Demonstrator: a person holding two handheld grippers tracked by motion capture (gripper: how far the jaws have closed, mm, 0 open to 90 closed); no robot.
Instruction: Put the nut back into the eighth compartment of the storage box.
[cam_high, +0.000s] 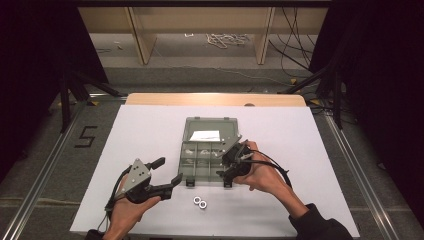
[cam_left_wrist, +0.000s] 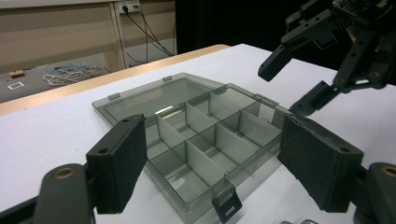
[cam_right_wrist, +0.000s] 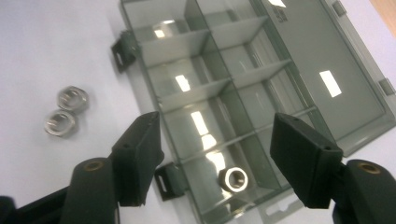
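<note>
A person is sorting metal nuts into a grey, clear plastic compartment box (cam_high: 207, 150) lying open on a white table (cam_high: 145, 130), its lid folded flat behind it. The right gripper (cam_high: 231, 167) is hovering over the box's right front corner with its jaws spread and nothing between them; in the right gripper view, 1 nut (cam_right_wrist: 233, 179) is lying loose in the compartment directly below, so the drop looks complete. 2 more nuts (cam_high: 200, 202) are sitting side by side, touching or nearly so, on the table just in front of the box. The left gripper (cam_high: 167, 175) is resting on the table left of the box, jaws also spread and empty, pointing toward it. To do this step well, the right gripper should lift clear of the dividers before swinging toward the pair, then come down over 1 nut alone, closing across its flats so its neighbour is not pushed away.
</note>
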